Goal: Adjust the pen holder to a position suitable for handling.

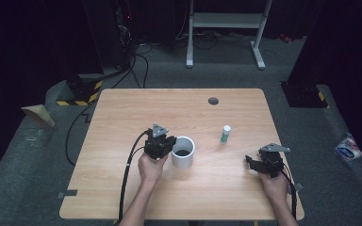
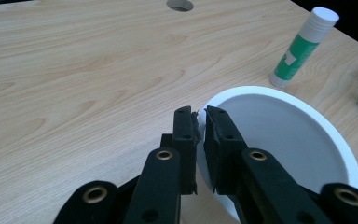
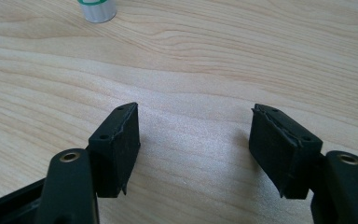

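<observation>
Your left gripper [image 1: 166,144] sits at the near-left side of the white cup [image 1: 183,152], and your left hand [image 1: 151,167] holds it from behind. In the left gripper view its two black jaws are closed on the cup's rim [image 2: 205,122]: one jaw is outside the wall, the other is inside, and the thin white edge is pressed between them. The cup [image 2: 279,135] stands upright on the wooden table [image 1: 122,122], open side up, and its inside looks dark in the high view.

Beyond the cup, to the right from your left gripper, the glue stick [image 2: 303,45] stands upright on its flat end. It has a white cap and a green and white body. It is apart from the cup and touches nothing else.

Your right gripper [image 1: 259,162] is well to the right of the cup, in your right hand [image 1: 274,181], low over the table. In the right gripper view its jaws stand wide apart with only bare wood [image 3: 191,135] between them, so it holds nothing. The bottom of the glue stick [image 3: 97,9] shows ahead of this gripper, a little to its left.

A small round grey hole [image 1: 213,100] is in the table far ahead of both grippers.
</observation>
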`<action>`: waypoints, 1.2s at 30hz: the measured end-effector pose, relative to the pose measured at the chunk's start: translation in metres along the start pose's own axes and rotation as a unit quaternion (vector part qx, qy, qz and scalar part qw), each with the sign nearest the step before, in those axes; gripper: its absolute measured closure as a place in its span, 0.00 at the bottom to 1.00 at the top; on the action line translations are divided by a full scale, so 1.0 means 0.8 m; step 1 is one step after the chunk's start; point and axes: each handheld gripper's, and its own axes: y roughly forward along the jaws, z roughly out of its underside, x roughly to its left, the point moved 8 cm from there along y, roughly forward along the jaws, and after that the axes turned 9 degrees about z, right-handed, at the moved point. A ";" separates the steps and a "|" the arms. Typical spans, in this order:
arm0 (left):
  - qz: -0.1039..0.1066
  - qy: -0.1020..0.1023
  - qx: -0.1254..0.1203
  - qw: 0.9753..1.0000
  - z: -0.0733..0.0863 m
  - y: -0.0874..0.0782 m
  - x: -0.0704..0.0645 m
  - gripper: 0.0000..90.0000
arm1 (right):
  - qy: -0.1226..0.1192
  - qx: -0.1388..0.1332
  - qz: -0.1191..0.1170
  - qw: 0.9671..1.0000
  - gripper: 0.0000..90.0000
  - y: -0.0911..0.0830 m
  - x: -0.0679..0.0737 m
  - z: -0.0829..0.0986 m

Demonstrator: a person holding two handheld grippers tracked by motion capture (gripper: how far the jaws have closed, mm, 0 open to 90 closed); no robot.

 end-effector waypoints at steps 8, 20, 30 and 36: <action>0.017 0.012 0.002 1.000 0.000 0.006 -0.018 0.92 | 0.000 0.000 0.000 1.000 0.37 0.000 0.000 0.000; 0.038 0.027 0.009 0.999 0.001 0.012 -0.041 0.92 | 0.000 0.000 0.000 1.000 0.37 0.000 0.000 0.000; 0.057 0.033 0.009 0.998 0.003 0.015 -0.057 0.92 | 0.000 0.000 0.000 1.000 0.37 0.000 0.000 0.000; 0.071 0.033 0.004 0.997 0.003 0.015 -0.059 0.89 | 0.000 0.000 0.000 1.000 0.37 0.000 0.000 0.000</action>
